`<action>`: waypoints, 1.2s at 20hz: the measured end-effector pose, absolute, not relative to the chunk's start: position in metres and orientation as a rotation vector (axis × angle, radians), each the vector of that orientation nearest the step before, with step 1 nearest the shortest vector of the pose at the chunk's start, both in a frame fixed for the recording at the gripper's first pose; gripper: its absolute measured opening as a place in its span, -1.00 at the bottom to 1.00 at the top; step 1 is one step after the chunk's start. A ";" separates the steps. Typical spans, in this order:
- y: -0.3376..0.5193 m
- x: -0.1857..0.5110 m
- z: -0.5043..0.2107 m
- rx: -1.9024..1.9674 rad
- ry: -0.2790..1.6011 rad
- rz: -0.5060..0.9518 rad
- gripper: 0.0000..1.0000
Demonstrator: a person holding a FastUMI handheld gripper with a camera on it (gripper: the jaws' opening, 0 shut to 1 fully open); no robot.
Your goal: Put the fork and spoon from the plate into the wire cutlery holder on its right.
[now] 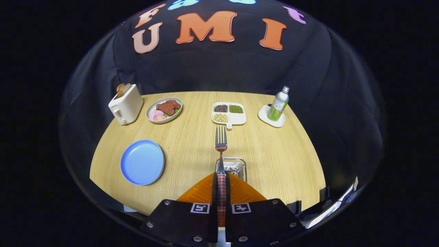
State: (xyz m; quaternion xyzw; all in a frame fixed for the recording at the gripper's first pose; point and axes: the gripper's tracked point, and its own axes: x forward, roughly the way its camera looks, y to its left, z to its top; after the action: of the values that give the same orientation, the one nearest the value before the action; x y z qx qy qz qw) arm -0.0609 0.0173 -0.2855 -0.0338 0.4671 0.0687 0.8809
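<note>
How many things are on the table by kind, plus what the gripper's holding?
Plates and trays: 4, blue plate, food plate, divided tray, coaster
Toaster: 1
Bottle: 1
Wire holder: 1
Fork, clamped in gripper: 1
Total: 8

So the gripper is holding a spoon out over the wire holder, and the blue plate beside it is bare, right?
Not quite: the gripper view shows it is a fork, tines pointing away, not a spoon. The gripper has both fingers pressed on its checked handle, carrying it out over the wire holder. The blue plate beside it is indeed bare.
</note>
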 end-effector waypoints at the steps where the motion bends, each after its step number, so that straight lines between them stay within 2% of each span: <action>1: 0.015 -0.064 -0.290 -0.076 0.999 0.143 -0.82; 16: 0.004 -0.098 -0.336 -0.174 1.378 0.218 -0.81; 24: 0.007 -0.093 -0.344 -0.164 1.551 0.223 -0.81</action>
State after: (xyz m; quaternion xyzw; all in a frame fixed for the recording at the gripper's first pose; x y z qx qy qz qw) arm -0.0929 0.0074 -0.3445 -0.0739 0.6977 0.1001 0.7055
